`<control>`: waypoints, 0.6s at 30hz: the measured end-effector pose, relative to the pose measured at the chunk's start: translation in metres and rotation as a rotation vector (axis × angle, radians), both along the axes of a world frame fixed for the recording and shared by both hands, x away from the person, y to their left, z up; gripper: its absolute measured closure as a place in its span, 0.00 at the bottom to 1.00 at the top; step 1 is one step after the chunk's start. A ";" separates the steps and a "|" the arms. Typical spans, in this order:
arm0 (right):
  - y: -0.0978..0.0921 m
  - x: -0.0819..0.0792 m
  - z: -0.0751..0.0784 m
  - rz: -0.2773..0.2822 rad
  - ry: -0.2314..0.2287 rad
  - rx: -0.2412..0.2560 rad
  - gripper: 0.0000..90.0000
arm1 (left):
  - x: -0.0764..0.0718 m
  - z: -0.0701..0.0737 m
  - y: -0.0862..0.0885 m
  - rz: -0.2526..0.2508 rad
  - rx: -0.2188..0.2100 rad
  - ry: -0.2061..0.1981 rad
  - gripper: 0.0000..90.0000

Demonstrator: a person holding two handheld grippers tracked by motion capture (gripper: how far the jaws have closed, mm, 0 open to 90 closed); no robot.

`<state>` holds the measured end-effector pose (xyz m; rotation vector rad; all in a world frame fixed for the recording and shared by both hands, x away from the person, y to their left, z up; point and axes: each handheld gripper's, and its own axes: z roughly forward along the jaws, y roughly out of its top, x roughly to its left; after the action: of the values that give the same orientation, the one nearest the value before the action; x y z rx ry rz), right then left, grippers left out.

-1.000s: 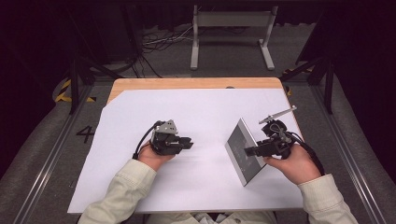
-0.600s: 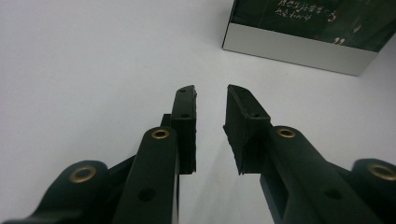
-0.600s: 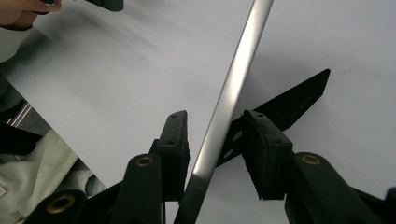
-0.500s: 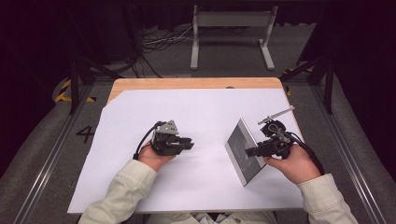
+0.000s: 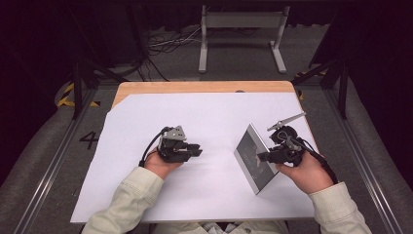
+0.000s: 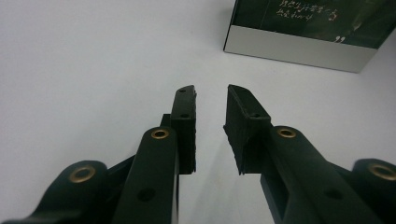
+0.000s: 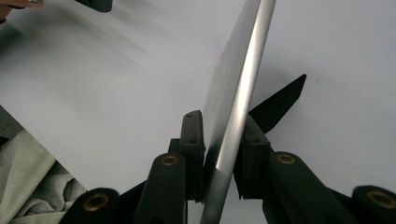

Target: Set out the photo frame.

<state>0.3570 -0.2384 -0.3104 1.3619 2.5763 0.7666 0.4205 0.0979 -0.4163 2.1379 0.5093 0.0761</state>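
On the wooden worktop lies a large white paper sheet, covering all but its far edge. Centre-left of the frame, the left tool sits over the sheet. Lower right, the flat silver-edged dark panel stands tilted on the sheet, with the right tool at its right edge.

The high view looks forward and down from above the person's side onto the table. Each gripper view rides close behind its own jaws, low over the white surface. All three share the silver-edged panel.
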 end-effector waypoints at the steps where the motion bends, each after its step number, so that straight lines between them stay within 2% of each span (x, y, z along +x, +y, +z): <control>1: 0.000 0.000 0.000 -0.002 -0.002 -0.002 0.85 | 0.000 0.000 0.000 0.001 0.000 -0.003 0.82; 6: 0.000 -0.001 0.001 -0.006 -0.009 -0.009 0.88 | 0.000 0.000 0.000 0.000 0.000 0.000 0.82; 10: 0.002 0.000 0.001 0.019 0.002 0.017 0.92 | 0.000 0.000 0.001 0.001 -0.002 -0.001 0.81; 18: 0.006 -0.001 0.004 0.048 -0.021 -0.004 0.93 | 0.000 0.000 0.003 0.011 -0.006 0.002 0.81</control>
<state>0.3563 -0.2324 -0.3067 1.2888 2.6015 0.7789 0.4208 0.1009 -0.4162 2.1297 0.5219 0.0793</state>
